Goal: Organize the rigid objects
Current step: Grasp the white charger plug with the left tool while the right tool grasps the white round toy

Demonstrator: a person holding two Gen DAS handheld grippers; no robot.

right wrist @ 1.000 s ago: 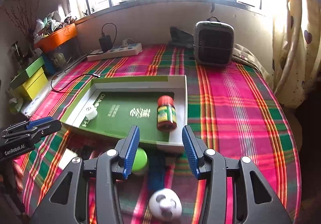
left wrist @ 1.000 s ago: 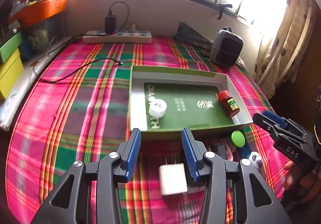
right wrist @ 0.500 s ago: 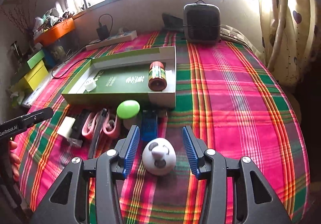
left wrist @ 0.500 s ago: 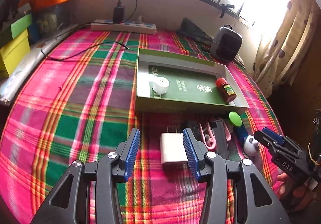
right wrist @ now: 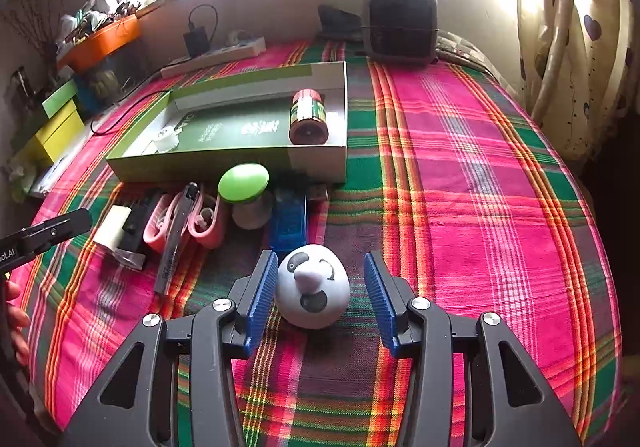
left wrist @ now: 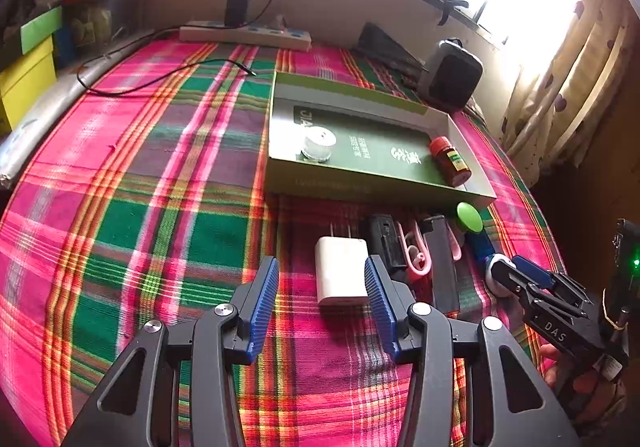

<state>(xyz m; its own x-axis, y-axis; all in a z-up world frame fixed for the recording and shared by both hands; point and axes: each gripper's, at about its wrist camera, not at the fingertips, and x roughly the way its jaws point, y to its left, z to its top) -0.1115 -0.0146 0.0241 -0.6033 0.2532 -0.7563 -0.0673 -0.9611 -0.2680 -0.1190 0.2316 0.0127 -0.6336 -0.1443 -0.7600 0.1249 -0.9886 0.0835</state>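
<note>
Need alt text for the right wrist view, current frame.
The open right gripper straddles a white panda-face toy lying on a pink-and-green plaid cloth. Behind it a row of small items, among them a green-lidded jar and a blue block, lines the front of a green tray holding a red-capped bottle.

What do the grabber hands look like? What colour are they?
Both look alike. The left gripper and the right gripper each have two black plastic arms with triangle-shaped holes and shiny silver screws. The fingers wear bright blue ridged pads. Seen from the side, the right one has white letters reading DAS. No cables or sleeves show.
</note>
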